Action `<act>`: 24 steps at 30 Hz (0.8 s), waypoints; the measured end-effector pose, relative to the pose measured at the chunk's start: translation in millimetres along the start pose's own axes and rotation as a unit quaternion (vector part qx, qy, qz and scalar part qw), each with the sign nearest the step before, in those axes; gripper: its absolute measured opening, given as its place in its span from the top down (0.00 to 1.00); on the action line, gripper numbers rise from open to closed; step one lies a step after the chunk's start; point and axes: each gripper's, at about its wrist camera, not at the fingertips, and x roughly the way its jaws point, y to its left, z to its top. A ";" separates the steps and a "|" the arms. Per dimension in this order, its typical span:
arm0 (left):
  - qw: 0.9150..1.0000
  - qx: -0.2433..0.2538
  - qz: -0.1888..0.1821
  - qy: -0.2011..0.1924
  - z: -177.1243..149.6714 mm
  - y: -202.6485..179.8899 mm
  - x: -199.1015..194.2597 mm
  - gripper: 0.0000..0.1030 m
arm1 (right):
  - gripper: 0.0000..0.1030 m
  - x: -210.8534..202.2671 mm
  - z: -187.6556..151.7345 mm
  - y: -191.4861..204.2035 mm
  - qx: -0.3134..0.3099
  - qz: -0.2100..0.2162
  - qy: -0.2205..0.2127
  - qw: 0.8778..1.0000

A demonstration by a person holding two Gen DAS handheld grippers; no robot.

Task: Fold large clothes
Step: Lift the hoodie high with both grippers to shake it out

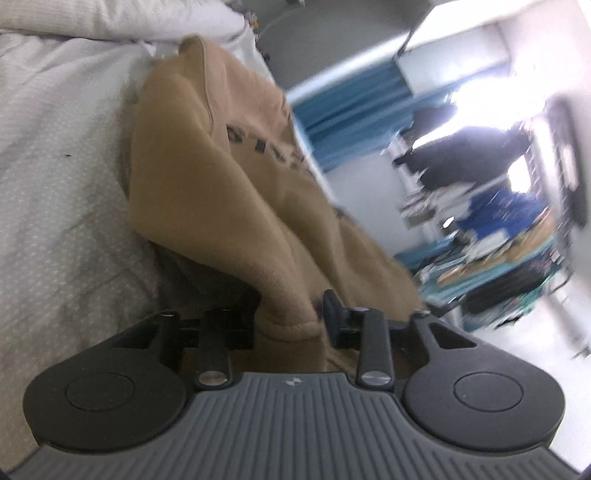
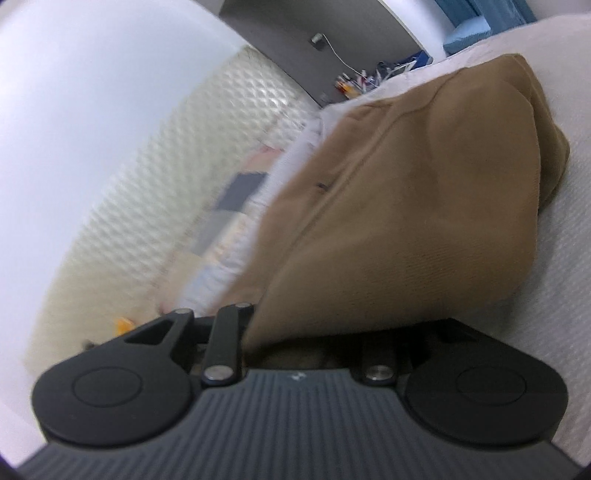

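Note:
A tan sweatshirt (image 1: 207, 192) with dark lettering lies bunched on a white bed, one part lifted. In the left wrist view its ribbed hem runs between the two black fingers of my left gripper (image 1: 291, 325), and the pads press on it. In the right wrist view the same tan sweatshirt (image 2: 417, 206) rises taut from my right gripper (image 2: 306, 343). The cloth drapes over that gripper's fingers and hides them. Its far end rests on the bed.
The dotted white bed sheet (image 1: 55, 184) spreads to the left, with a pillow (image 1: 110, 18) at the far end. Beyond the bed are a blue curtain (image 1: 351, 99) and cluttered shelves (image 1: 498, 240). A textured pale panel (image 2: 203, 147) stands left of the right gripper.

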 end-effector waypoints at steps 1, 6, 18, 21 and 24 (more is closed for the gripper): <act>1.000 0.015 0.015 -0.005 0.5 -3.8 5.5 0.73 | 0.71 4.1 -1.5 2.3 -0.014 -0.018 0.000 1.000; 0.996 0.063 0.039 -0.045 0.3 -19.8 -5.2 0.82 | 0.85 -4.9 -6.1 23.0 -0.072 -0.034 -0.056 0.995; 0.976 0.134 -0.078 -0.154 4.7 -115.8 -121.7 0.82 | 0.87 -119.8 20.3 113.9 -0.113 0.019 -0.208 0.971; 0.968 0.157 -0.092 -0.173 6.7 -152.5 -150.0 0.82 | 0.87 -145.3 33.6 147.7 -0.146 0.011 -0.217 0.965; 0.958 0.194 -0.090 -0.193 17.0 -197.6 -182.8 0.82 | 0.87 -173.8 44.2 183.8 -0.174 0.001 -0.230 0.958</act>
